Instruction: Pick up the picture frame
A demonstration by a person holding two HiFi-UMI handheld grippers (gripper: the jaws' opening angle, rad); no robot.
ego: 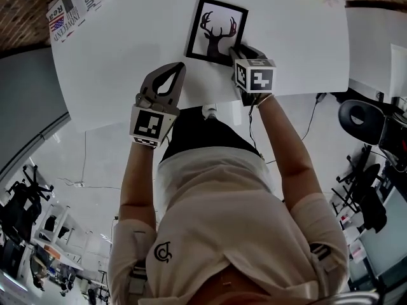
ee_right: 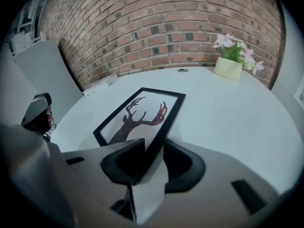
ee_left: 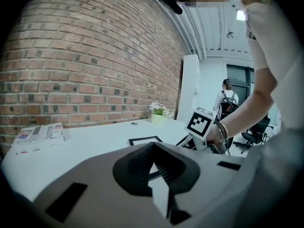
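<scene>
The black picture frame with a deer silhouette lies flat on the white table. In the right gripper view the frame runs up from its near corner, which sits between the jaws. My right gripper stands open at that near right corner; its pads straddle the frame's edge without visibly pressing on it. My left gripper is shut and empty, hovering over the table's near edge to the left of the frame. From the left gripper view, the frame lies just beyond the shut jaws.
A folded newspaper lies at the table's far left corner. A small pot of flowers stands at the far right by the brick wall. Office chairs and a person stand beyond the table's right side.
</scene>
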